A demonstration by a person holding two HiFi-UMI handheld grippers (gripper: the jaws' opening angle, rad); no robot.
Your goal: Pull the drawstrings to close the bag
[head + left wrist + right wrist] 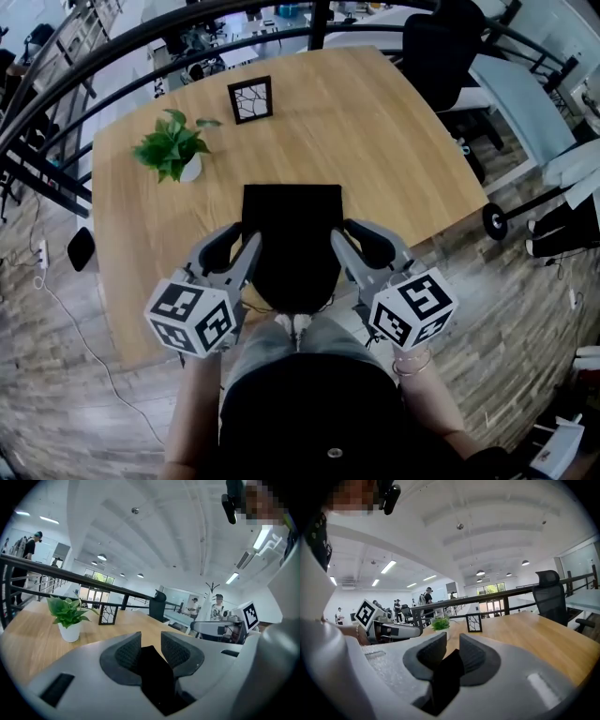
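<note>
Bag [291,230], black, flat, near end narrowed

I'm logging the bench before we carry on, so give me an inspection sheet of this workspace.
Surface: wooden table.
Job's things: black bag lying at the near edge; white drawstring ends at its near end.
Clutter: potted plant and picture frame on the far side.
Grippers: left gripper open, bag fabric between its jaws; right gripper shut on bag fabric.
Cables: white cable on the floor, left of the table.
Surroundings: black railing; office chair beyond the table.
</note>
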